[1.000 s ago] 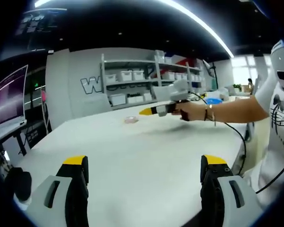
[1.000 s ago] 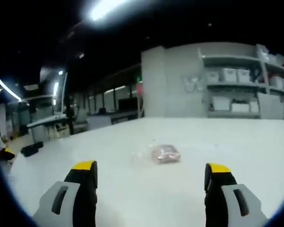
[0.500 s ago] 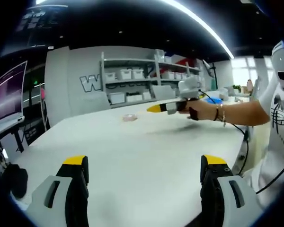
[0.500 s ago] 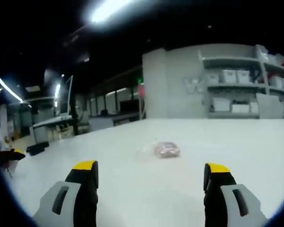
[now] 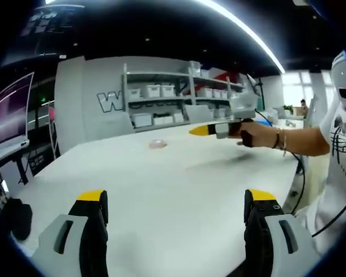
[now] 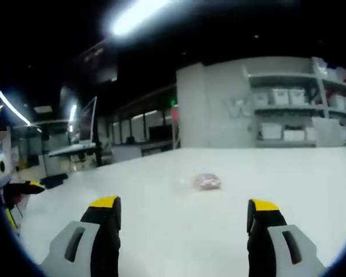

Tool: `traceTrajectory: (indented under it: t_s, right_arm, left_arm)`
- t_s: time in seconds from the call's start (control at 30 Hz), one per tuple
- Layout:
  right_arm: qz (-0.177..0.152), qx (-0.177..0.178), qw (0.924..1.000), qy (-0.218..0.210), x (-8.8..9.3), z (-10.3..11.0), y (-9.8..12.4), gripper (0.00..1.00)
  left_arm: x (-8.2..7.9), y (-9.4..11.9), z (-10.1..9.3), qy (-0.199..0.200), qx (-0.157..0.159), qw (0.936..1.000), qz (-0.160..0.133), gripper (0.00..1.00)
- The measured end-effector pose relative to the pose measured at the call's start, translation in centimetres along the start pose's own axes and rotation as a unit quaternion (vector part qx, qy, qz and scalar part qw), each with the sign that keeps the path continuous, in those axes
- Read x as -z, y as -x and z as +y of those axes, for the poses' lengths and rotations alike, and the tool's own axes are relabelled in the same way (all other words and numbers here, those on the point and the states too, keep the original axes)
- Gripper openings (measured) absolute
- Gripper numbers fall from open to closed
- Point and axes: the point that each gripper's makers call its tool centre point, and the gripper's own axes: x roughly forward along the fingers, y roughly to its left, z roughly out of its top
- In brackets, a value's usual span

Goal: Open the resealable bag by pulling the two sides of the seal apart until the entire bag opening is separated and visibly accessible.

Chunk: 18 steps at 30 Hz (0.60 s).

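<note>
I'm holding left gripper (image 5: pixel 176 210) and right gripper (image 6: pixel 181 216) apart, empty | bag (image 6: pixel 207 181) lying on table (image 6: pixel 277 196), well ahead | looking light, limp, slippery film | I'm judging seal lips the hold.

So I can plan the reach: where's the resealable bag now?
The resealable bag lies flat on the white table, ahead of the open right tool. In the left gripper view it's far off, near the table's shelf-side edge.
</note>
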Motion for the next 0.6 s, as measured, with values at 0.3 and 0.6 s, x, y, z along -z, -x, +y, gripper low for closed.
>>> traceTrajectory:
  t_s: [0.3,0.6]
  right_arm:
    - [-0.004,-0.005,1.0000,0.000,0.3,1.0,2.6,0.91]
    - [-0.007,0.009,0.9999,-0.005,1.1,0.7,4.8,0.90]
  left_arm:
    - [0.1,0.0,-0.2,0.002,0.003,1.0000,-0.001,0.97]
    - [-0.3,0.2,-0.6,0.001,0.007,0.9999,-0.009,0.97]
